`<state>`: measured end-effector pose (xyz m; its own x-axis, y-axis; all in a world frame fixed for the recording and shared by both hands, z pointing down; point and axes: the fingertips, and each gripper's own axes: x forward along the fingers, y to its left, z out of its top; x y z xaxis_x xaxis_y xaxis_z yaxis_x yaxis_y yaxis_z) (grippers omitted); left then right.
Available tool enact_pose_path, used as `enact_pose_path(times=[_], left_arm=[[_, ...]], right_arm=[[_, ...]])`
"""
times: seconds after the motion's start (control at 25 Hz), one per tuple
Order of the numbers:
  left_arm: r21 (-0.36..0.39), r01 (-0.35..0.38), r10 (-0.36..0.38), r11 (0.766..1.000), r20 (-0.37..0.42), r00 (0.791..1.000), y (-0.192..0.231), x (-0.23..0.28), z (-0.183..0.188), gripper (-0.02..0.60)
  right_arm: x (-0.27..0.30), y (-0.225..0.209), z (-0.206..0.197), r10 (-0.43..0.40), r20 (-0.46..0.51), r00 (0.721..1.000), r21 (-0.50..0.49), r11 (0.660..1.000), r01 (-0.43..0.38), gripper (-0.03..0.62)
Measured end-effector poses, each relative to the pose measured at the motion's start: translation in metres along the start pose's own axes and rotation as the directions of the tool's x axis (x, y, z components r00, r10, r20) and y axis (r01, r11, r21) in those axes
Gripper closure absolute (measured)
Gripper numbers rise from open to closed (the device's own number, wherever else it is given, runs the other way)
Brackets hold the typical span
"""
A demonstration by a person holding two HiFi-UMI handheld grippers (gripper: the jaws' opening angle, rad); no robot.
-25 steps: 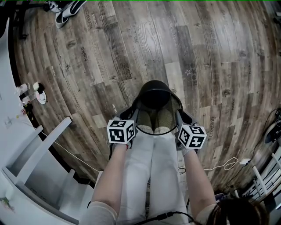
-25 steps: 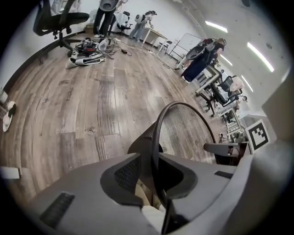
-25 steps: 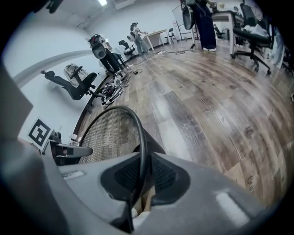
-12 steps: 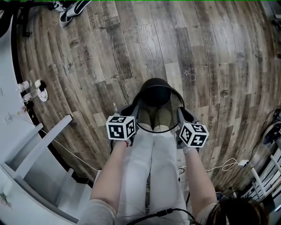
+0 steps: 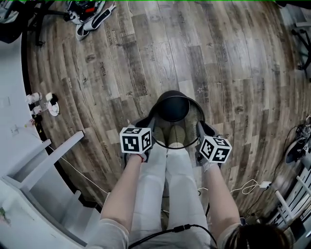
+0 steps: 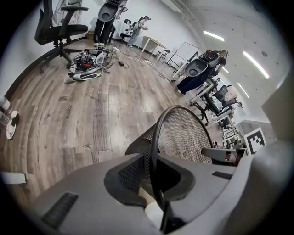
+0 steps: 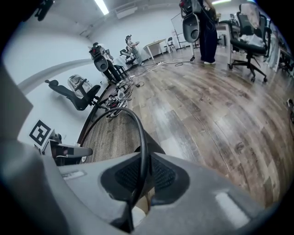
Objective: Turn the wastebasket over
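The wastebasket (image 5: 175, 108) is a black wire-mesh bin with a solid bottom, held off the wooden floor in front of the person's legs, its mouth toward the body. My left gripper (image 5: 151, 127) is shut on the rim's left side; its jaws have just been closing, with the rim wire between them. My right gripper (image 5: 198, 129) is shut on the rim's right side. In the left gripper view the rim and mesh (image 6: 183, 135) run up from the left gripper (image 6: 154, 170). In the right gripper view the rim wire (image 7: 140, 133) stands pinched in the right gripper (image 7: 138, 176).
A white desk frame (image 5: 41, 163) stands at the left, with a thin cable (image 5: 73, 168) on the floor beside it. Shoes and clutter (image 5: 90, 14) lie far left. Another cable (image 5: 248, 185) lies at the right. Office chairs (image 6: 59, 27) stand farther off.
Both grippers have risen together with the wastebasket, which now hangs higher above the floor. The left jaws have closed tighter on the rim.
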<state>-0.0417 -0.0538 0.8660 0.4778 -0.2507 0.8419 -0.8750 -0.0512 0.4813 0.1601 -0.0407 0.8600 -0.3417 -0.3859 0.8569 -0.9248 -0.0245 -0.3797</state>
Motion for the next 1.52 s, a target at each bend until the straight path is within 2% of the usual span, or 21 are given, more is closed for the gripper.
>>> enact_pose_path(times=[1.12,1.52], left_arm=[[0.005,-0.012,0.012,1.000,0.091,0.996,-0.114,-0.208,0.069,0.541],[0.025,-0.012,0.010,1.000,0.104,0.995,-0.149,-0.268,0.086,0.541]], right_arm=[[-0.200,0.096,0.098,0.030,0.073,0.997,-0.049,0.998,-0.027,0.566],[-0.264,0.123,0.118,0.060,0.116,0.991,-0.016,0.998,-0.058,0.562]])
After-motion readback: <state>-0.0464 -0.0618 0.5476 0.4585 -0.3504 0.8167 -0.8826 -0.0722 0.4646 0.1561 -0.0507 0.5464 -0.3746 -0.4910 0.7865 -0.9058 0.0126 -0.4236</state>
